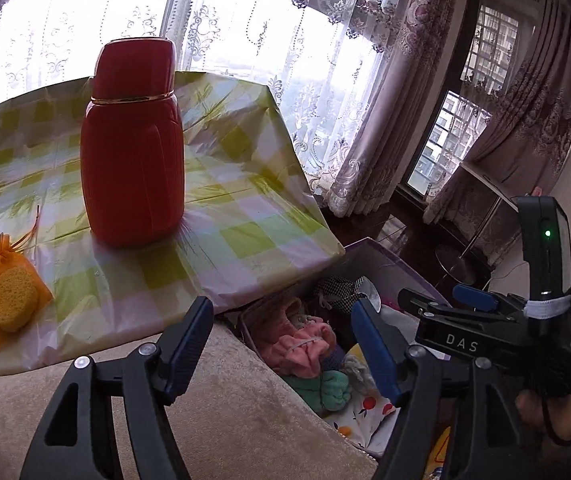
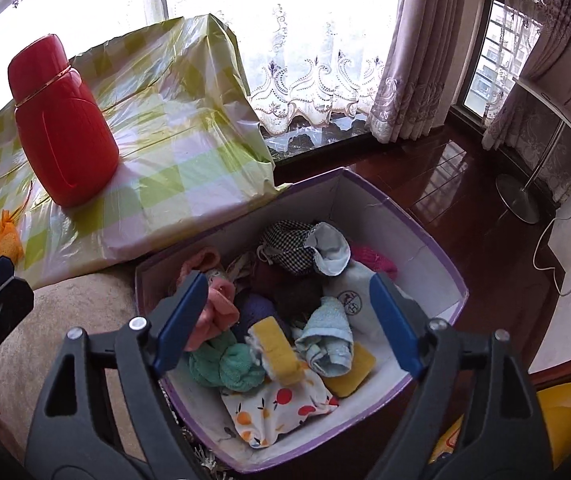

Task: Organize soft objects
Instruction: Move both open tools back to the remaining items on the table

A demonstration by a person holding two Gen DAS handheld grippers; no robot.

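Bright lace-curtained windows (image 2: 309,60), dark glossy wood floor (image 2: 445,200)

One red flask (image 2: 63,128), one purple-rimmed box (image 2: 425,240), one orange mesh pouch (image 1: 13,294), two yellow sponges (image 2: 277,348) inside the box.

A flask (image 2: 63,128) stands upright on a covered table (image 2: 189,128), with a small pouch (image 1: 11,300) near the table's front left edge. Just right of the table, lower down, sits an open box (image 2: 425,248) piled with folded cloths (image 2: 325,340) and sponges (image 2: 275,346). A window (image 2: 305,40) with curtains (image 2: 417,52) lies behind.
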